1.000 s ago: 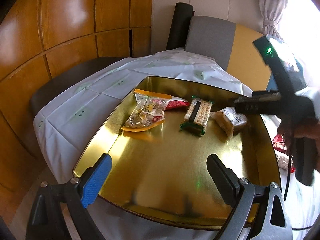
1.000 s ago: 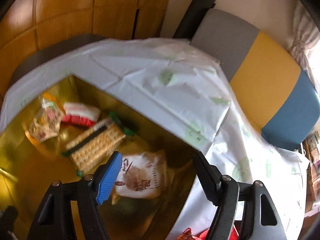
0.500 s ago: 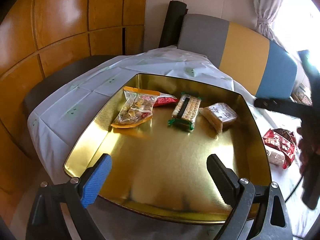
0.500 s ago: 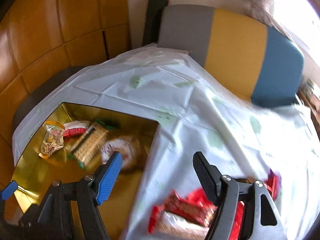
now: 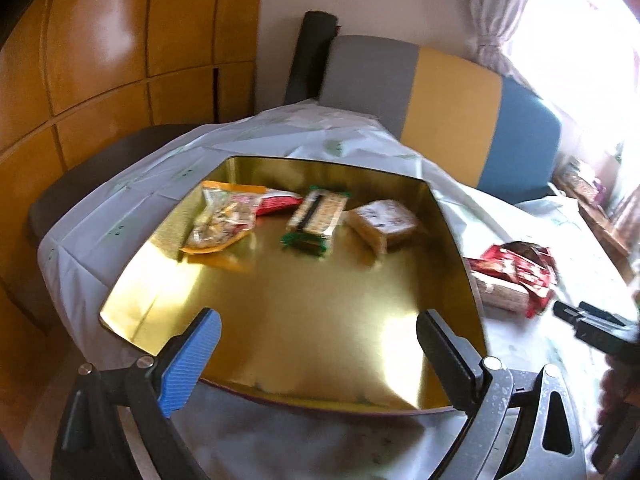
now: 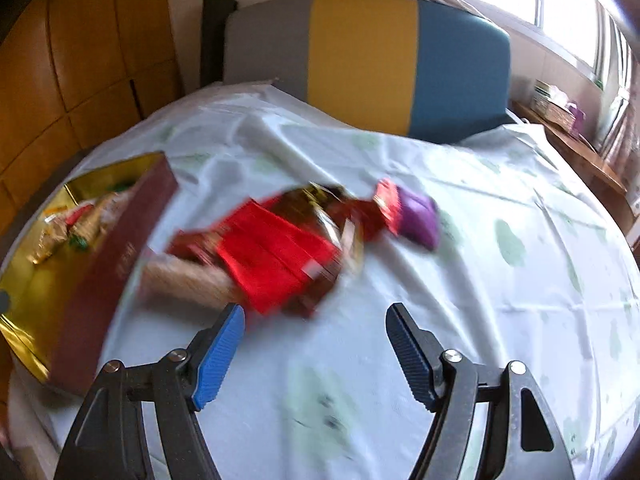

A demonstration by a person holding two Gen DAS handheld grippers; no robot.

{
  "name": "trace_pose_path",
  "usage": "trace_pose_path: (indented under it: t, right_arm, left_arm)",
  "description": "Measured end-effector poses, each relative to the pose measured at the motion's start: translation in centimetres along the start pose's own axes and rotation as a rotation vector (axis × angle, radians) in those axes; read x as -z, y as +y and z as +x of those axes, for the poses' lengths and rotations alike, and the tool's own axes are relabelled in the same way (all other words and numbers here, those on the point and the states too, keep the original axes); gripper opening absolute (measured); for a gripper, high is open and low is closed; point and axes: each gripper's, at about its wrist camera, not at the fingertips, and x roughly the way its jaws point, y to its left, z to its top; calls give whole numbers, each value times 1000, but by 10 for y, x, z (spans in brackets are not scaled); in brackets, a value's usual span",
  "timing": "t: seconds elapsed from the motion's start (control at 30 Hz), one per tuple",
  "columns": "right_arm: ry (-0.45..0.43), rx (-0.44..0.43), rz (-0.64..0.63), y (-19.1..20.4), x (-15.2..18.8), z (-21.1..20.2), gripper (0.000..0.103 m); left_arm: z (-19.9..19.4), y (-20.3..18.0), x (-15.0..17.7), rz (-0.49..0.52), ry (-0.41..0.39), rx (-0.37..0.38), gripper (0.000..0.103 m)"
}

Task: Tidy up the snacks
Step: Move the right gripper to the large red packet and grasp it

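Observation:
A gold tray [image 5: 280, 312] with dark red outer walls [image 6: 116, 256] sits on the table. At its far side lie a clear bag of mixed snacks [image 5: 222, 220], a red packet [image 5: 278, 204], a cracker pack [image 5: 318, 216] and a brown wrapped cake [image 5: 384, 220]. A pile of red snack packets [image 6: 276, 252] with a purple one [image 6: 418, 220] lies on the cloth right of the tray, also in the left wrist view [image 5: 516, 272]. My left gripper [image 5: 316, 356] is open and empty over the tray's near edge. My right gripper [image 6: 314, 340] is open and empty just short of the pile.
A white patterned tablecloth [image 6: 480, 240] covers the table. A grey, yellow and blue bench back [image 6: 360, 56] stands behind it, with wooden wall panels [image 5: 100, 60] at the left and a bright window at the right.
My right gripper has swung right, away from the tray, and now faces the red packet pile. My left gripper has drawn back slightly and turned right. Both stayed open.

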Motion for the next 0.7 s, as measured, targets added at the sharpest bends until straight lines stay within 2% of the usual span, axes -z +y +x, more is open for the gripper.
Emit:
trace_pose_path:
  t: [0.13,0.3,0.47,0.57,0.7]
  right_arm:
    - [-15,-34,-16,-8,-4,-2,74]
    - [-81,-153,-114,8,-38,1,74]
    - [-5,-209,-100,14,-67,35,63]
    - [45,-177,-167,22,-66,56,62]
    - [20,-140,-274,36,-55,53,62]
  left_arm:
    - [-10,-16,8,23,13,44,101]
    - [-19,-37,18,86,13,53,102]
    - [-23,-45,25,111,26,61,102]
    - [-24,-45,28,113,28,55,102]
    - [-24,-48,30,125,27,48,102]
